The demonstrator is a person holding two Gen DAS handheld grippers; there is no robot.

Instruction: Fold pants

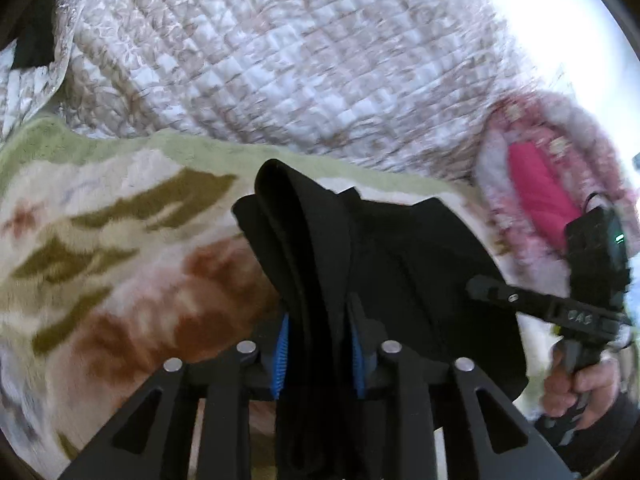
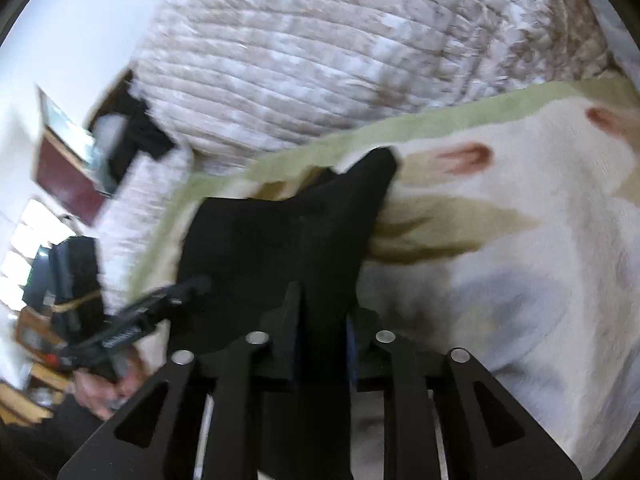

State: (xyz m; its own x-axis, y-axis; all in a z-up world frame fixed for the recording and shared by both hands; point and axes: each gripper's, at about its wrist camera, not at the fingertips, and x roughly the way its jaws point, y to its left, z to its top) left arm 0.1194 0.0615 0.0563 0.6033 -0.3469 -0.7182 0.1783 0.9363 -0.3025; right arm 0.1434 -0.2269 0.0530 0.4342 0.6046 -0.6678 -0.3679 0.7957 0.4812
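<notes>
The black pants (image 1: 404, 276) hang bunched over a flowered fleece blanket (image 1: 120, 240). My left gripper (image 1: 320, 344) is shut on a thick fold of the black cloth, which runs down between its blue pads (image 1: 282, 356). In the right wrist view the pants (image 2: 280, 240) spread out as a dark sheet above the blanket (image 2: 520, 260). My right gripper (image 2: 322, 344) is shut on another edge of the same cloth. Each gripper shows in the other's view, held in a hand: the right one (image 1: 516, 300) and the left one (image 2: 160, 304).
A quilted white and beige bedspread (image 1: 300, 60) covers the bed behind the blanket. A pink and white padded garment (image 1: 540, 200) lies at the right. Dark furniture and a mirror (image 2: 68, 160) stand at the bed's far side.
</notes>
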